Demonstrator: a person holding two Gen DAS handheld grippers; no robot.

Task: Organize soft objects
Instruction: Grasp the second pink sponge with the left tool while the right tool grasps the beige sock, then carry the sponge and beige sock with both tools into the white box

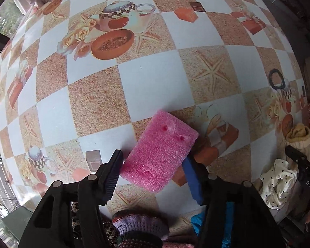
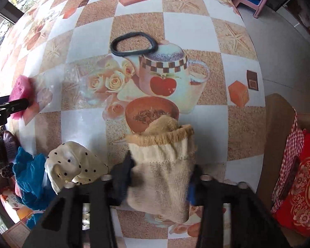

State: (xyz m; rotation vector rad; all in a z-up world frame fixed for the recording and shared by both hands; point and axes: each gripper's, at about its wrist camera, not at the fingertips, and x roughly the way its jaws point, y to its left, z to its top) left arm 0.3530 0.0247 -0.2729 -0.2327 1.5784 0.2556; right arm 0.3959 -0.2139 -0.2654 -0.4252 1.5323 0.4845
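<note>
I have both tools busy at the near edge of the table (image 1: 146, 78), which wears a checked cloth printed with teapots and starfish. My left gripper (image 1: 153, 173) brackets the pink sponge (image 1: 161, 153): the left finger touches its lower left corner and the blue-padded right finger sits against its right side. I judge it grasped, though lightly; the foam shows no squeeze that I can see. The sponge lies tilted, and I cannot tell whether it rests on the cloth or is lifted just clear.

My right gripper (image 2: 161, 173) straddles the beige sock (image 2: 163, 177), a rolled knit thing with a fuzzy cuff pointing away from me. The fingers sit close on either side of it, but whether they are pinching it or only flanking it I cannot tell.

Taking the sock as my landmark: the polka-dot cloth (image 2: 72, 165) lies just beside it on the left, the blue knit piece (image 2: 29, 175) further left again, and the dark knit hat (image 2: 2, 153) beyond that, at the table's edge. The sponge is well apart, far left and beyond the pile. The grey hair band (image 2: 133, 44) lies well beyond the sock, toward the far side.

The step in hand looks like gathering: the sponge is the stray, the pile sits by the sock. Next I should firm up the left grip, then carry the sponge toward the pile, keeping it clear of my right tool.
</note>
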